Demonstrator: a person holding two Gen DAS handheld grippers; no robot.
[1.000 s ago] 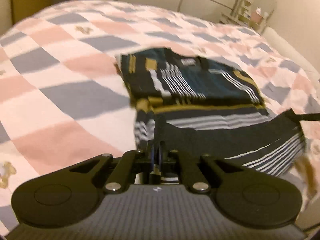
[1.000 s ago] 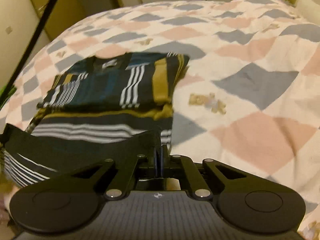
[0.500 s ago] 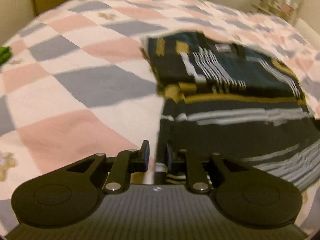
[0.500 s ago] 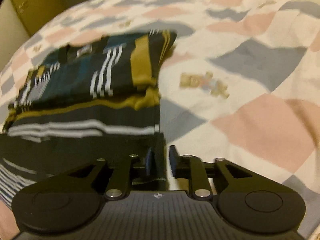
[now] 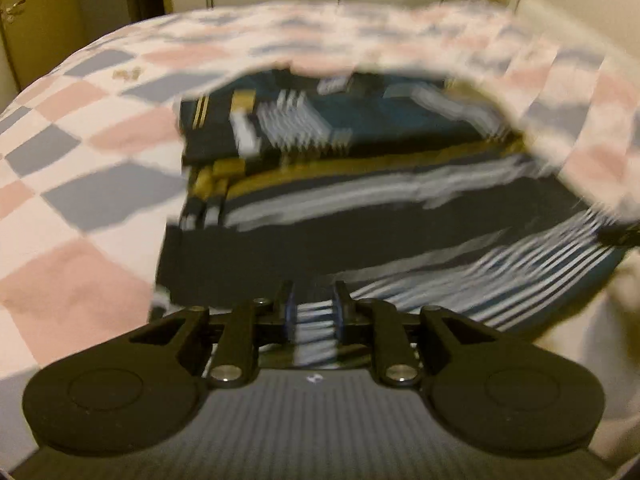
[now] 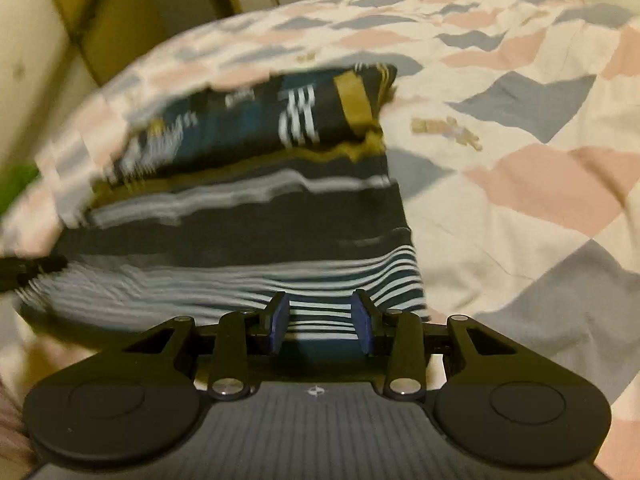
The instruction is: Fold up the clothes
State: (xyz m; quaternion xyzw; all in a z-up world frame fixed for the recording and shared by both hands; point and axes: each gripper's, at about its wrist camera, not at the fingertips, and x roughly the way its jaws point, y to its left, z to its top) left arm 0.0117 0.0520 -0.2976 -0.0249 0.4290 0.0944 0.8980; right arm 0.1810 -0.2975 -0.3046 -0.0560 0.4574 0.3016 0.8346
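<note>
Left gripper (image 5: 313, 307) and right gripper (image 6: 320, 314), clamped on the striped shirt (image 6: 248, 216) a second ago, now gape. Its released hem lies flat on the checkered bedspread (image 6: 520, 184).

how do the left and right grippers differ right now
The left gripper has its fingers a narrow gap apart; the right gripper is spread wider. The left sits at the striped shirt's left near corner, the right at its right near corner. Both are open, with the shirt's white-striped hem showing between the blue pads, over the checked quilt.
</note>
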